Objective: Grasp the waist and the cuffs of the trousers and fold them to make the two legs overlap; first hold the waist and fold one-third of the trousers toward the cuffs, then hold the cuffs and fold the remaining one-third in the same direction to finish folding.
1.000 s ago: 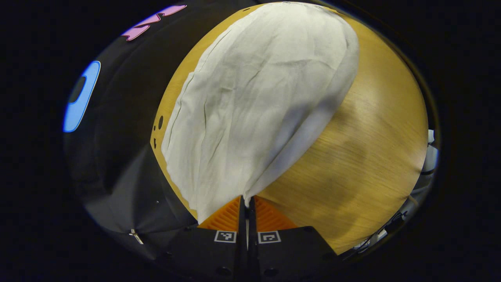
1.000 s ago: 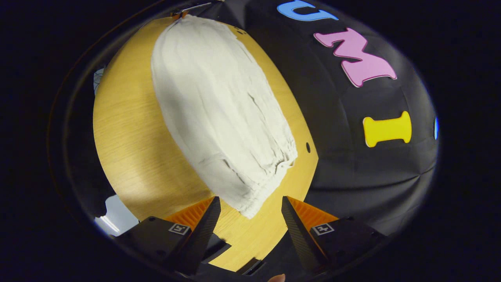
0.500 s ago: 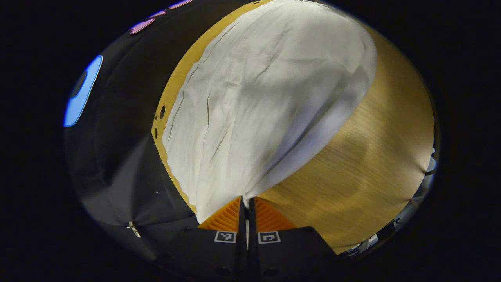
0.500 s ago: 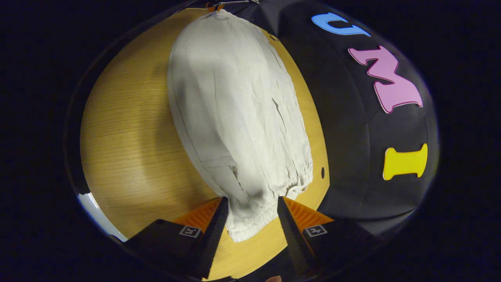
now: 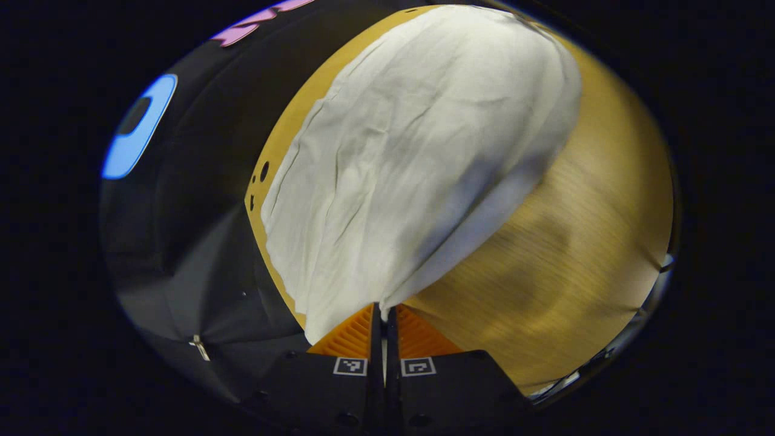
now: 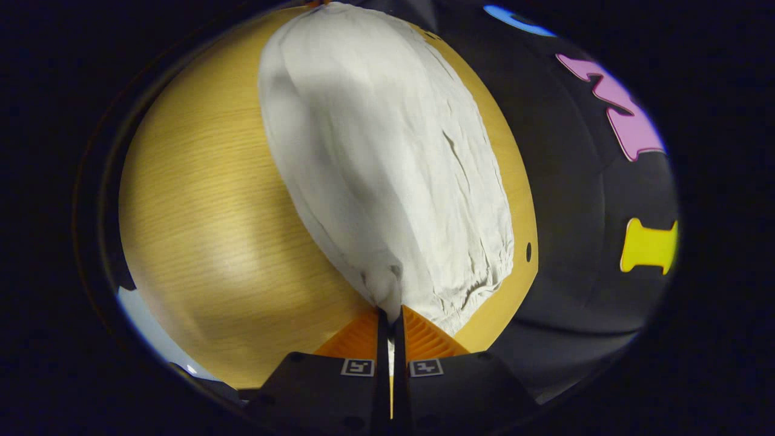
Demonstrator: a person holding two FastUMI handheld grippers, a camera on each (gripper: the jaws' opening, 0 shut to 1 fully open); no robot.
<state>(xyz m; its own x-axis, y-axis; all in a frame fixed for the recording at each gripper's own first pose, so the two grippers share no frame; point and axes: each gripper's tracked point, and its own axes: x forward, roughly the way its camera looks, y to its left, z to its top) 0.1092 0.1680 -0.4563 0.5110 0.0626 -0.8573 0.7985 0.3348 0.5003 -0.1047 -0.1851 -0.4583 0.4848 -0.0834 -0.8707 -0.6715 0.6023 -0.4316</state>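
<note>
The pale trousers (image 5: 418,157) lie stretched along the desk (image 5: 581,242), close to its edge by the booth wall. The left hand-held gripper (image 5: 381,310) pinches one end of the cloth, and the right hand-held gripper (image 6: 389,313) pinches the gathered waist (image 6: 460,290) at the other end.

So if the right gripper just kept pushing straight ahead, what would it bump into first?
Probably the trousers themselves: the right gripper is already shut on their gathered end, with cloth running ahead over the table.
</note>
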